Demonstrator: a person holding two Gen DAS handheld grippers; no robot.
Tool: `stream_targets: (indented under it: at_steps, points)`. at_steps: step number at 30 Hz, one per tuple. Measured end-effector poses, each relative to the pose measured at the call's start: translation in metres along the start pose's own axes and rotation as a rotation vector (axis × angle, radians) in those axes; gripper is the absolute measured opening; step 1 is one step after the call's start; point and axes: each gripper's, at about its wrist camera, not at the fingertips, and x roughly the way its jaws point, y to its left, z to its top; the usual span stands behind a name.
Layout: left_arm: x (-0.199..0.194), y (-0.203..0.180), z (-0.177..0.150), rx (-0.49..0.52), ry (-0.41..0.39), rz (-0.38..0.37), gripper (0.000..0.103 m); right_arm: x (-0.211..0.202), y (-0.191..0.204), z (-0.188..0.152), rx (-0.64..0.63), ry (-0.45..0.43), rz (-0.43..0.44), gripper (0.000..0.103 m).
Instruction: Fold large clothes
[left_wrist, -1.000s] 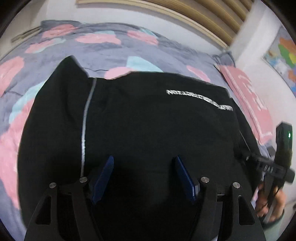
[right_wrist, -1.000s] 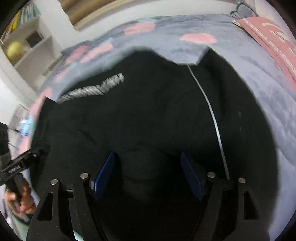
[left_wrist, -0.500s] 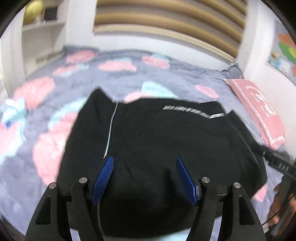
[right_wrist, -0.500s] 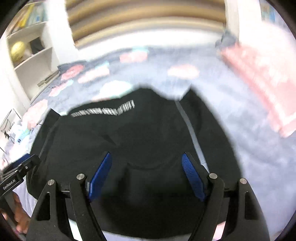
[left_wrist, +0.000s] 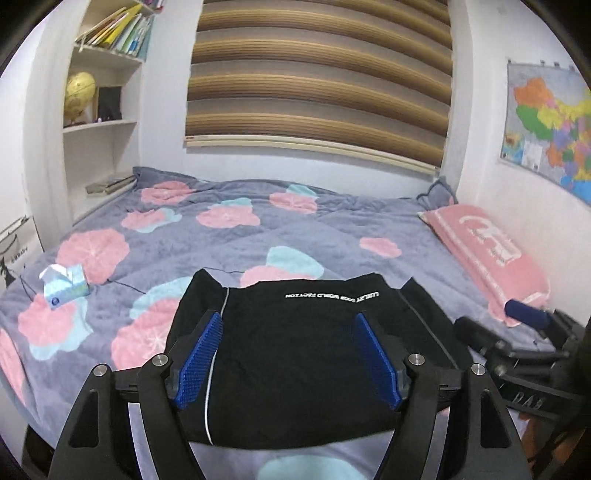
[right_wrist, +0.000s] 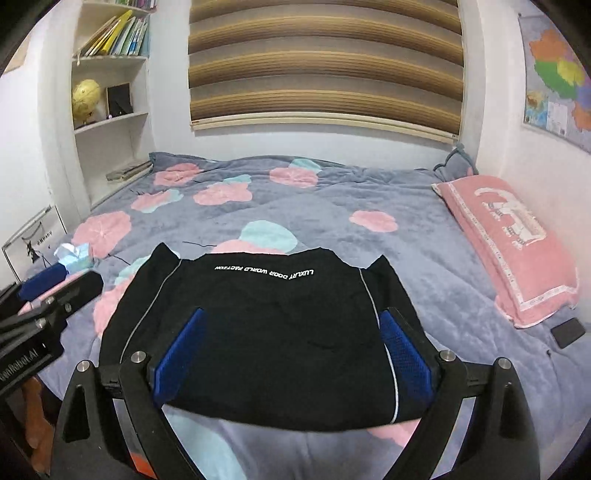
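Now: black folded garment (left_wrist: 295, 350) with white lettering, grey piping, flat beyond left gripper (left_wrist: 288, 360) and right gripper (right_wrist: 291, 354); both jaws just widened, empty. Near hem cut off.

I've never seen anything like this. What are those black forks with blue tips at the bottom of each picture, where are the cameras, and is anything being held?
There is no robot here. A person holds a hand tool in each hand, and each tool ends in a two-finger gripper with blue pads. A wide-angle camera sits on each tool and looks forward along its fingers, so one picture comes from the left gripper and the other from the right gripper. Each view also catches the other tool at its edge.

Both look down at a bed with a grey flowered blanket. On it lies a folded black garment with white lettering, and a pink pillow lies along the right side. A small blue and white packet lies at the left.

Nothing is held: both grippers' jaws have just been opening and stand wide in the air above the garment.
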Motion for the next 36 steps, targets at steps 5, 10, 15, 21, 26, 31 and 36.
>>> stream_targets:
  at_steps: [5, 10, 15, 21, 26, 31, 36]
  points:
    - [-0.004, -0.007, -0.003, 0.019, 0.021, -0.015, 0.076, -0.006, 0.004, -0.006, -0.002, 0.006, -0.014, 0.096]
    - [0.000, -0.015, -0.007, 0.038, 0.051, -0.028, 0.076, 0.000, -0.001, -0.012, 0.012, 0.023, -0.004, 0.096]
    - [0.006, -0.018, -0.012, 0.042, 0.059, -0.003, 0.076, 0.009, -0.002, -0.019, 0.017, 0.052, 0.003, 0.096]
    - [0.013, -0.022, -0.019, 0.052, 0.076, 0.022, 0.076, 0.018, -0.002, -0.026, 0.020, 0.082, 0.003, 0.096]
    - [0.016, -0.025, -0.021, 0.070, 0.087, 0.037, 0.076, 0.022, -0.001, -0.029, 0.026, 0.098, 0.006, 0.096]
    - [0.019, -0.024, -0.022, 0.072, 0.098, 0.045, 0.076, 0.024, 0.001, -0.031, 0.024, 0.107, 0.003, 0.096]
    - [0.022, -0.022, -0.023, 0.070, 0.104, 0.045, 0.076, 0.030, -0.001, -0.034, 0.034, 0.122, 0.005, 0.096]
